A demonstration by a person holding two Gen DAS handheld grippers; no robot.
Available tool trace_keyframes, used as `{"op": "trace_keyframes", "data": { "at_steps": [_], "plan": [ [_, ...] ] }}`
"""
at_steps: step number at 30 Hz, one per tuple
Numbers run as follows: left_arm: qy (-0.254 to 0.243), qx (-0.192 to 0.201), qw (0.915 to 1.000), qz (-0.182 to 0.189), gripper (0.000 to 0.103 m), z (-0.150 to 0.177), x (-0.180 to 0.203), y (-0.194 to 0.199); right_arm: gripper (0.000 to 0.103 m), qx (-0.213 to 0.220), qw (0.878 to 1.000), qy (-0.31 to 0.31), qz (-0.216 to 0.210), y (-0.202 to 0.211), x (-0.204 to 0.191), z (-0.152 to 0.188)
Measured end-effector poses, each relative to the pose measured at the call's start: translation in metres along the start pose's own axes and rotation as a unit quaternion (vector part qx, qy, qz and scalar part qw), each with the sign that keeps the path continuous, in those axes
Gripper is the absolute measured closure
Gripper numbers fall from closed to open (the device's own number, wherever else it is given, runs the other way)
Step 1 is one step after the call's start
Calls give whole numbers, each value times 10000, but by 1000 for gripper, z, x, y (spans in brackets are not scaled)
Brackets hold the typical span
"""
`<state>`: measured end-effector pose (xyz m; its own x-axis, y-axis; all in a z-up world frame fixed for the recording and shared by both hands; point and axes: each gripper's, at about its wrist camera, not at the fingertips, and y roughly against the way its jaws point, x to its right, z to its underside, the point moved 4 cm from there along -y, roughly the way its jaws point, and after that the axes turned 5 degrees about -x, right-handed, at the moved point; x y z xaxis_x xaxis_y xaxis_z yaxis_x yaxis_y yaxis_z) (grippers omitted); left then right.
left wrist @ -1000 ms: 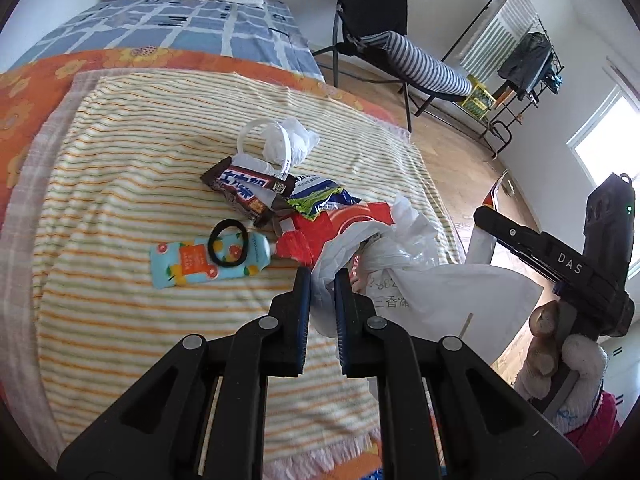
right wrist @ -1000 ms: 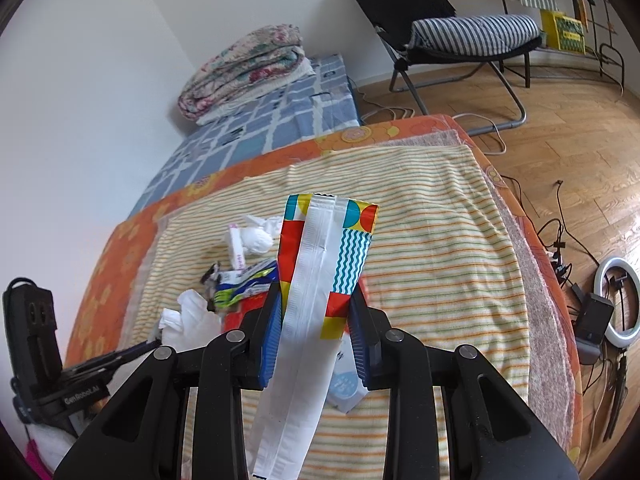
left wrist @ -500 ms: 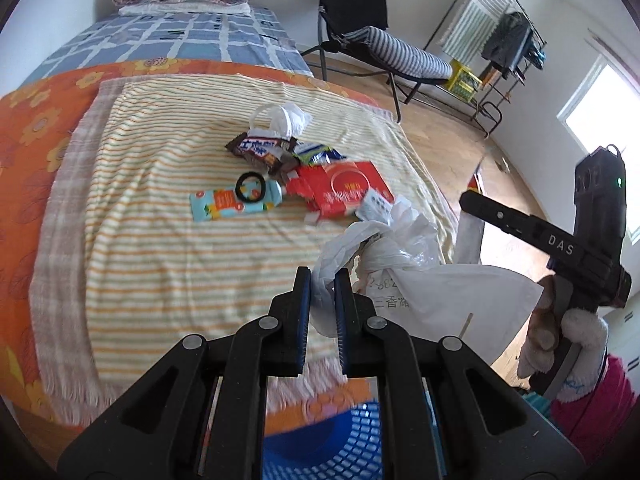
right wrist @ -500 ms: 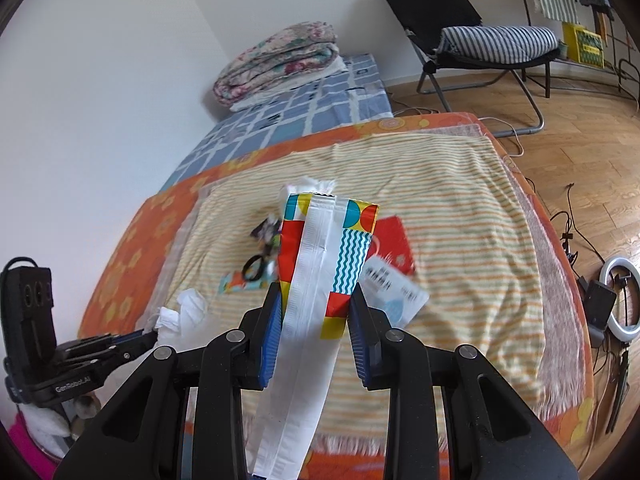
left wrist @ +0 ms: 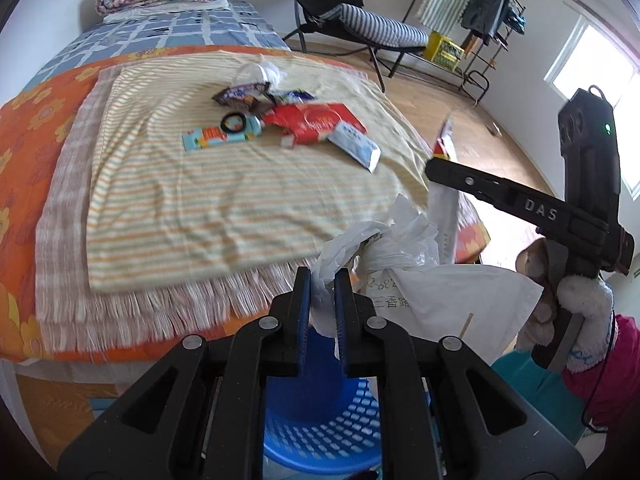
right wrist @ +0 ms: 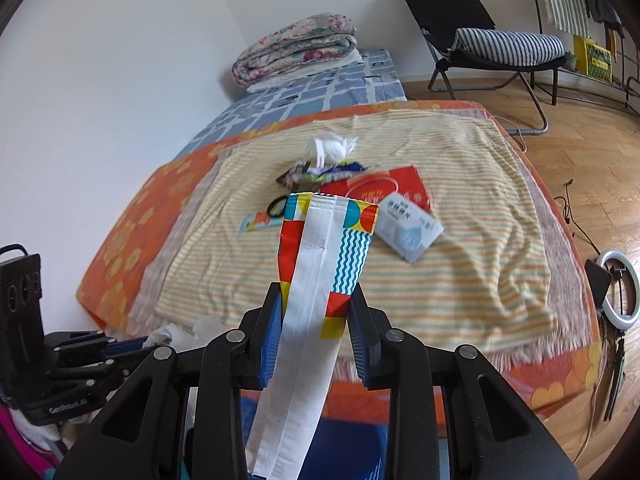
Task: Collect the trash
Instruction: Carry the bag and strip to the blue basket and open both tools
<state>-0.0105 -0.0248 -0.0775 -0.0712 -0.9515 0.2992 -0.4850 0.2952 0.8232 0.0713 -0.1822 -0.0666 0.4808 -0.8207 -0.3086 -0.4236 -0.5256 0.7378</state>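
Note:
My left gripper [left wrist: 323, 280] is shut on a crumpled white plastic bag [left wrist: 404, 260] and holds it off the bed's near edge, above a blue perforated basket [left wrist: 320, 412]. My right gripper [right wrist: 314, 308] is shut on a long colourful wrapper [right wrist: 320, 276] with a white middle strip, also held off the bed over the basket [right wrist: 352, 440]. On the striped blanket [left wrist: 192, 200] lie a red packet [left wrist: 316, 120], a white-blue tissue pack [left wrist: 356, 148], a teal tube [left wrist: 220, 136] with a black ring [left wrist: 234, 122], snack wrappers [left wrist: 240, 94] and a white wad [left wrist: 260, 72].
An orange flowered bedcover [left wrist: 28, 128] lies under the blanket. A folded quilt [right wrist: 296, 48] sits at the bed's far end. A black folding chair [right wrist: 480, 48] and a drying rack [left wrist: 480, 20] stand on the wooden floor. A ring light [right wrist: 616, 288] and cables lie right of the bed.
Both grippers have pulled back from the trash pile to beyond the bed's near edge, carrying the bag and the wrapper. The blue basket has come into view below them.

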Motion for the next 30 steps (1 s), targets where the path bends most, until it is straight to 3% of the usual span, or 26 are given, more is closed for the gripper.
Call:
{"op": "trace_keyframes", "data": {
  "at_steps": [15,28,30],
  "plan": [
    [-124,-395,9991,-63,93,63,11,-21,74,-302,9994,10,156,-10,-2,52],
    [-92,-711,9973,-134,93,87,4,-37,73,-605,9979,119,196,-19,-6,78],
    [-94,-765,9969,-157,87,88,4,-39,73,-654,9977,91,183,-20,-5,80]
  ]
}}
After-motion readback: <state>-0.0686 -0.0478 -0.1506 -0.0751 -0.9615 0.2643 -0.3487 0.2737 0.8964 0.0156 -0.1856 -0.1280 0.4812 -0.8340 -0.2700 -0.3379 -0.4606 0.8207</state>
